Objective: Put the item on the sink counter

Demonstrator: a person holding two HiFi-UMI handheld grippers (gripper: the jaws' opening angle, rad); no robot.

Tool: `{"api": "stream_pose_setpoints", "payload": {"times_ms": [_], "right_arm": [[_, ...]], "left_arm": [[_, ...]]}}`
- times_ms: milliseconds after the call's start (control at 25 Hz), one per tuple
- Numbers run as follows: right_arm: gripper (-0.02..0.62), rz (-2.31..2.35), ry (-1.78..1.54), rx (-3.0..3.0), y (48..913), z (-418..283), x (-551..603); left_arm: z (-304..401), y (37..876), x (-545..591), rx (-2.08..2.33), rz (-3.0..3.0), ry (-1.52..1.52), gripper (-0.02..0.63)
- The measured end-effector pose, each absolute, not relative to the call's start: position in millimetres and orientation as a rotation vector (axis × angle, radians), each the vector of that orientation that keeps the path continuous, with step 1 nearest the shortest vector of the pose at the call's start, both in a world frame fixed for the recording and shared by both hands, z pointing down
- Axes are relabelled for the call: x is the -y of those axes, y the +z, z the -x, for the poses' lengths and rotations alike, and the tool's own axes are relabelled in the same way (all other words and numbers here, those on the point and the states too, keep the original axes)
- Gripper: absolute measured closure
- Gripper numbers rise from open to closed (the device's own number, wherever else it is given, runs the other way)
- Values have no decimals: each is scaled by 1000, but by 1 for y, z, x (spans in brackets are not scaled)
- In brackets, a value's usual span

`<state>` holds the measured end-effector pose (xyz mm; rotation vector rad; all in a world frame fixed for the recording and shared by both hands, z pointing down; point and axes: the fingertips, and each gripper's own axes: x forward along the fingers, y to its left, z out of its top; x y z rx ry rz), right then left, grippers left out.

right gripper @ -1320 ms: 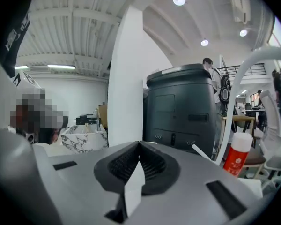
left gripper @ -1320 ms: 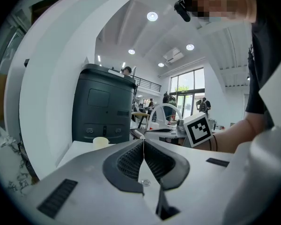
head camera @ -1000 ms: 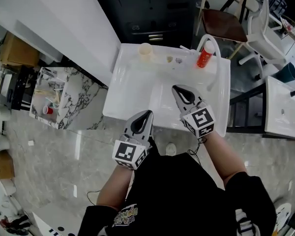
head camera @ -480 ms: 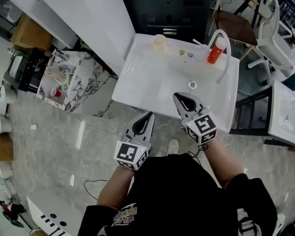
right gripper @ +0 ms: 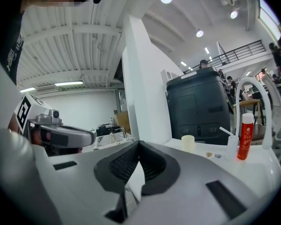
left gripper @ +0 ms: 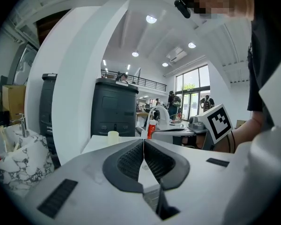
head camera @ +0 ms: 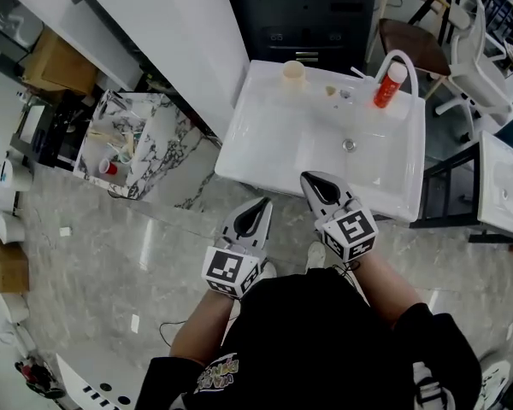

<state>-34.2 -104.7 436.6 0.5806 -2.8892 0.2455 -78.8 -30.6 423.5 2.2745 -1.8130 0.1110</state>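
The white sink counter [head camera: 265, 135] stands in front of me, with a cream cup [head camera: 293, 73], a red bottle [head camera: 390, 85] and two small bits [head camera: 331, 90] along its back by the curved faucet [head camera: 403, 58]. My left gripper [head camera: 262, 202] hangs just off the sink's front edge, shut with nothing in it. My right gripper [head camera: 307, 177] is over the front rim, also shut and empty. In the left gripper view the jaws [left gripper: 143, 142] meet, and the cup [left gripper: 113, 136] and bottle [left gripper: 151, 129] lie beyond. The right gripper view shows the jaws [right gripper: 138, 144] together, the cup [right gripper: 188, 143] and the bottle [right gripper: 245, 136] ahead.
A marble-topped side table [head camera: 145, 156] with clutter stands left of the sink, beside a white column [head camera: 171, 32]. A dark cabinet [head camera: 308, 7] is behind the sink, a chair [head camera: 410, 34] at the back right, and a second white basin [head camera: 503, 190] at the right edge.
The sink has slid up and to the right in the head view. Both grippers, earlier over the basin and its front rim, are now nearer its front edge. Both have stayed shut.
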Motion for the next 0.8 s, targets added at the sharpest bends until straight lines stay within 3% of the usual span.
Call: {"api": "stream_pose_setpoints", "payload": {"times_ms": [800], "right_arm": [[541,-898,194,2818,419,14,61]], "left_arm": [[75,416,14,1567,-2468,20,589]]}}
